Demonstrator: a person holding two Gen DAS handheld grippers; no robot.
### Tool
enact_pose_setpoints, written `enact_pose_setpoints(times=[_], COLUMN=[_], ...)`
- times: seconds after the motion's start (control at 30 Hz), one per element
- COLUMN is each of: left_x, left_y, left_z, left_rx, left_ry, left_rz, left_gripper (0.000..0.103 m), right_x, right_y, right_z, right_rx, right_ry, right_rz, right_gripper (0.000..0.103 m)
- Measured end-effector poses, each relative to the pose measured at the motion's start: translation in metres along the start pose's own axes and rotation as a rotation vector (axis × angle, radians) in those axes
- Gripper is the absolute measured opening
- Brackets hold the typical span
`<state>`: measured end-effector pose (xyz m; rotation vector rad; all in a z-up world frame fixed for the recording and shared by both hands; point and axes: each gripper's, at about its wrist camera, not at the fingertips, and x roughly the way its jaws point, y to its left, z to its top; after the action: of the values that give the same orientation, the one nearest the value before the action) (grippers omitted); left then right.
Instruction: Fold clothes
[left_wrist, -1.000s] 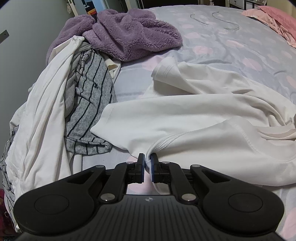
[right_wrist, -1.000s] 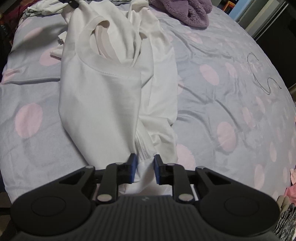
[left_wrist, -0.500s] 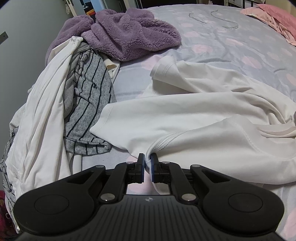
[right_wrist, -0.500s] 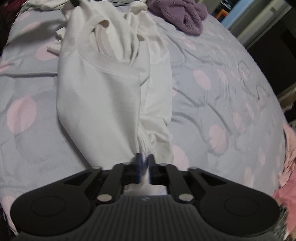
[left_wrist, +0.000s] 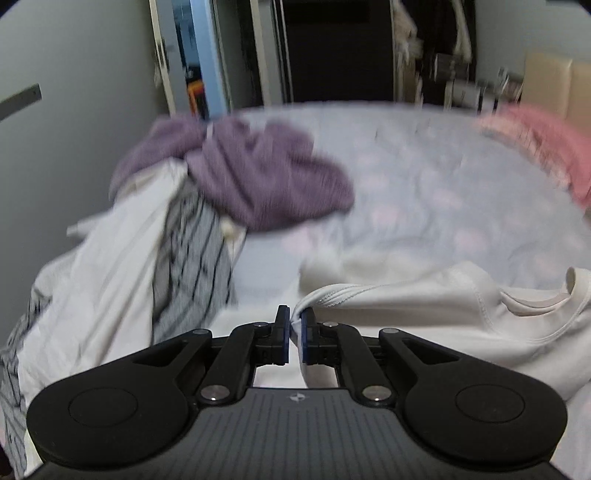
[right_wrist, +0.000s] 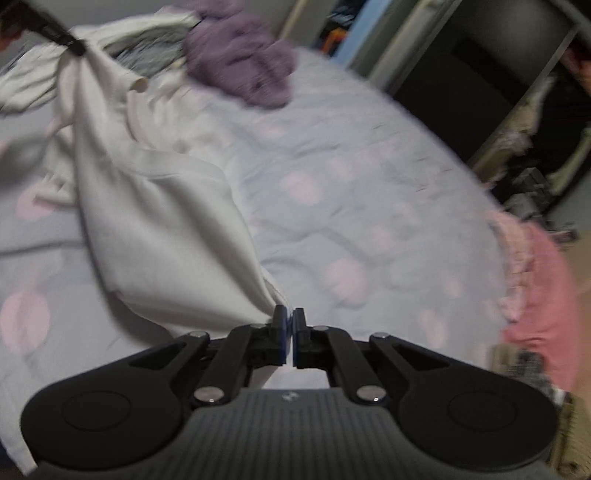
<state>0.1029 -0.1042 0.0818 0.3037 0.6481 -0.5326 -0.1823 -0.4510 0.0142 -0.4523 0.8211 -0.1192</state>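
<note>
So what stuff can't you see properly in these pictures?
- Left wrist view: the purple fleece, striped top and pink cloth are smeared by motion blur, so details are lost.
- Left wrist view: the white T-shirt is cut off by the right edge and hidden below by the left gripper.
- Right wrist view: the right gripper hides the pinched shirt edge.
- Right wrist view: the bed sheet wrinkles are blurred.

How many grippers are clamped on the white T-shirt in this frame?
2. The left gripper pinches the white T-shirt near a sleeve seam; the right gripper pinches another edge, with the shirt strung between them above the bed.
</note>
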Motion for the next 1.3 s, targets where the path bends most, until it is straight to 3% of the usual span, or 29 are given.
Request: enact_pose_setpoints(times=[0.17, 0.37, 0.57, 0.77, 0.93, 1.07, 1.2, 1.3], left_x=[-0.065, -0.17, -0.277, -0.352, -0.37, -0.361, -0.304, -0.229], left_y=[0.007, 0.011, 0.018, 0.028, 0.026, 0.02, 0.011, 0.003], left_z=[0.044, 0.092, 0.106, 0.106, 0.124, 0.146, 0.17, 0.179], left_rx=[-0.064, -0.089, -0.103, -0.129, -0.15, -0.158, -0.135, -0.12], left_ry=[-0.19, -0.461, -0.728, -0.92, -0.975, -0.976, -0.823, -0.656], left_rz=[-0.06, -0.116, -0.146, -0.168, -0.214, -0.236, -0.229, -0.193], left_gripper=[0.004, 0.003, 0.003, 0.003, 0.003, 0.003, 0.003, 0.003], right_x=[-0.069, -0.167, -0.26, -0.352, -0.398, -0.405, -0.369, -0.305], right_y=[-0.023, -0.037, -0.036, -0.032, -0.032, -0.043, -0.06, -0.068], right_z=[0.027, 0.057, 0.071, 0.075, 0.079, 0.089, 0.1, 0.1], right_rx=[0.046, 0.073, 0.091, 0.14, 0.175, 0.212, 0.229, 0.234], right_ry=[-0.128, -0.334, -0.525, -0.74, -0.837, -0.86, -0.795, -0.687], right_rz=[-0.203, -0.418, -0.586, -0.719, -0.807, -0.853, -0.812, -0.748], right_gripper=[0.002, 0.001, 0.001, 0.001, 0.001, 0.002, 0.002, 0.002])
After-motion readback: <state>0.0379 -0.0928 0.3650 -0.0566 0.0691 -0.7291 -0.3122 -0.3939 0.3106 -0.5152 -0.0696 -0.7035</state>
